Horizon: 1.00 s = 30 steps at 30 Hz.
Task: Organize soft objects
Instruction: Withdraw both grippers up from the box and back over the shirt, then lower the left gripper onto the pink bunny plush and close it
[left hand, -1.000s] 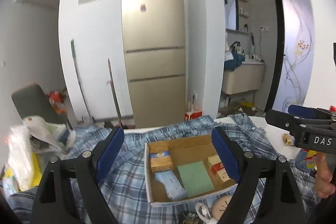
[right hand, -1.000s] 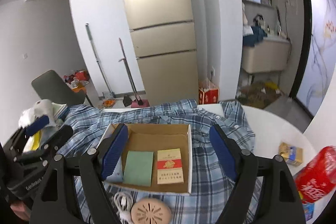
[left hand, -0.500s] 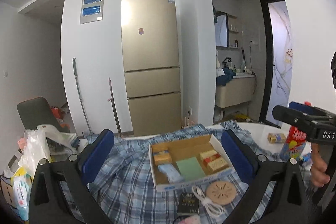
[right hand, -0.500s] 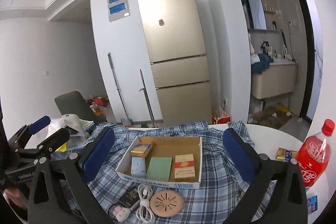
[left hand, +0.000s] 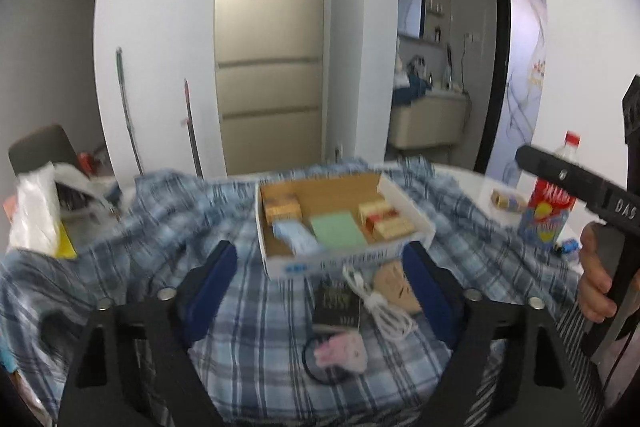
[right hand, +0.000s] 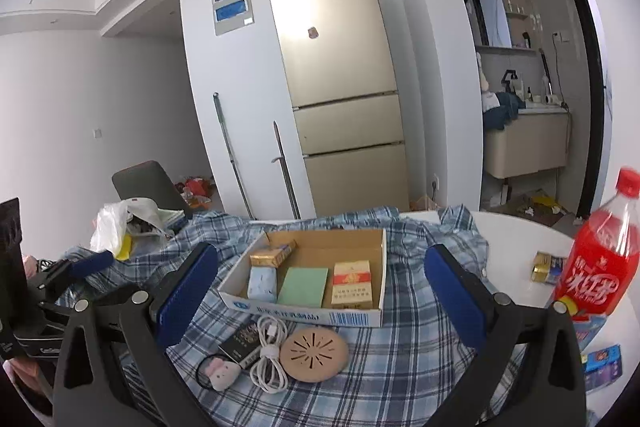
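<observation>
A shallow open cardboard box point(right hand: 362, 315) sits on a blue-and-white plaid cloth point(right hand: 412, 347) spread over a white bench point(right hand: 516, 239). In front of the box, on the near side, four loose items lie in a row. One is a small pink plush toy on a black hair tie point(right hand: 222, 374), the soft thing most likely to be picked next. It lies lowest and leftmost of the row, beside a coiled white cable point(right hand: 269, 355).

Both tools hover above the cloth with fingers spread wide, holding nothing. The left tool point(left hand: 320, 301) looks nearer: the plush point(left hand: 342, 351) sits just ahead between its fingers. The right tool point(right hand: 320, 301) has it off towards its left finger.
</observation>
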Motion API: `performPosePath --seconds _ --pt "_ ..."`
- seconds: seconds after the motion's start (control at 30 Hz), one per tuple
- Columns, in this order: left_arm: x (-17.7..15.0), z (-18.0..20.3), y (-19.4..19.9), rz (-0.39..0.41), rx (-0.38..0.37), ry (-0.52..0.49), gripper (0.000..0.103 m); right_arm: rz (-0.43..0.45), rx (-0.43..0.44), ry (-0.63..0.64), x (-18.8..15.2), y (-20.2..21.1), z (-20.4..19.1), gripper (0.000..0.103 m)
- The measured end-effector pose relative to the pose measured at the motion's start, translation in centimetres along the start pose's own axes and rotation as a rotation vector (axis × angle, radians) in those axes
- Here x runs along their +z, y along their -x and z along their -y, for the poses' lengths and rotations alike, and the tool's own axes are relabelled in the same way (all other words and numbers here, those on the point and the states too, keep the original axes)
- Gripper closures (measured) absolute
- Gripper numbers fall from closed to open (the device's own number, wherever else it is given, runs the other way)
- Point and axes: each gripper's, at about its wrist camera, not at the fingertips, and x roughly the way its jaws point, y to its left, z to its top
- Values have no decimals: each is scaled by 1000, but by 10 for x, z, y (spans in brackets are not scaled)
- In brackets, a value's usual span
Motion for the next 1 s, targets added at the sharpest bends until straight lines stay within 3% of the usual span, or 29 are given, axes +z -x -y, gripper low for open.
performPosePath --seconds 0.3,0.47,0.77,1.0 --pt "-34 -7 -53 -233 -67 48 48 -60 2 -27 -20 -18 11 0" --pt "-52 -3 -72 -313 -91 24 53 -84 3 -28 -27 -24 13 0" --pt "-66 -2 -94 -417 -85 28 53 -139 18 -51 -34 -31 17 0" --pt "-68 2 -97 -435 -78 -2 53 -163 45 -92 -34 -31 23 0"
